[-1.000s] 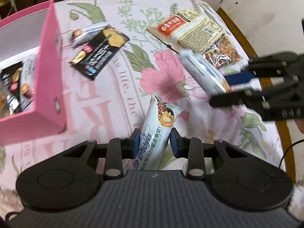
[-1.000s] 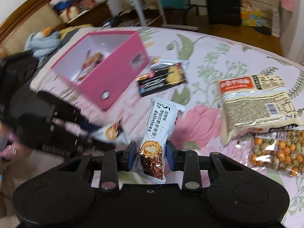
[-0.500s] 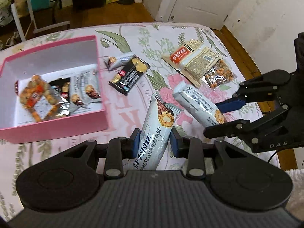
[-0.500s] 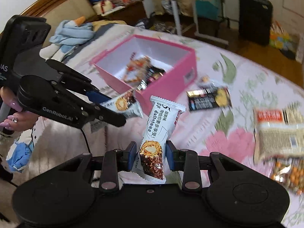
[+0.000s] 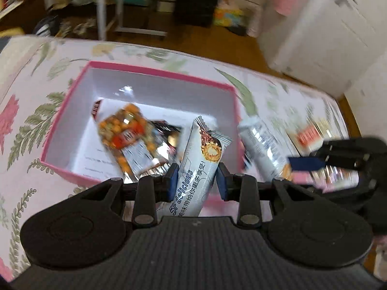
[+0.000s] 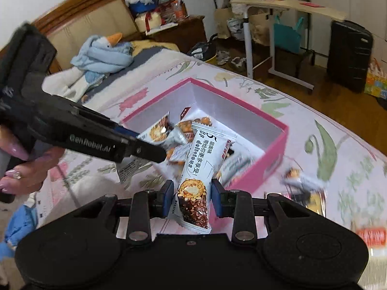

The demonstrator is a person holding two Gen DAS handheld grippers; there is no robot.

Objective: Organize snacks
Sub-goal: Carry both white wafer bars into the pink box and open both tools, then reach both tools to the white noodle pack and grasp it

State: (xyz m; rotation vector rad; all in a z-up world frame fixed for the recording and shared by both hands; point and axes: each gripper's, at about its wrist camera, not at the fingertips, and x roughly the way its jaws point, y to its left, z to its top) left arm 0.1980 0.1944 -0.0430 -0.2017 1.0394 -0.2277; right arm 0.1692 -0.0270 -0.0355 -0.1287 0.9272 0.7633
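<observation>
A pink box [image 5: 72, 96] with white walls stands open on the floral tablecloth; it also shows in the right wrist view [image 6: 278, 149]. Several snack packets [image 5: 125, 137] lie inside it. My left gripper [image 5: 197, 184] is shut on a white wafer bar [image 5: 200, 166], held over the box's near wall. My right gripper [image 6: 192, 198] is shut on a second white wafer bar [image 6: 203, 159], held over the box's near rim. The right gripper [image 5: 338, 162] appears at the right of the left wrist view with its bar [image 5: 263, 145] beside the box.
Loose packets lie blurred on the cloth right of the box: an orange-labelled pack [image 6: 371, 235] and a small bar [image 6: 302, 183]. A bed with a blue plush toy [image 6: 104, 53], a side table [image 6: 285, 7] and a black suitcase [image 6: 348, 55] stand beyond.
Both grippers have carried their wafer bars left, from over the loose snacks to over the pink box. The box now fills the middle of both views.
</observation>
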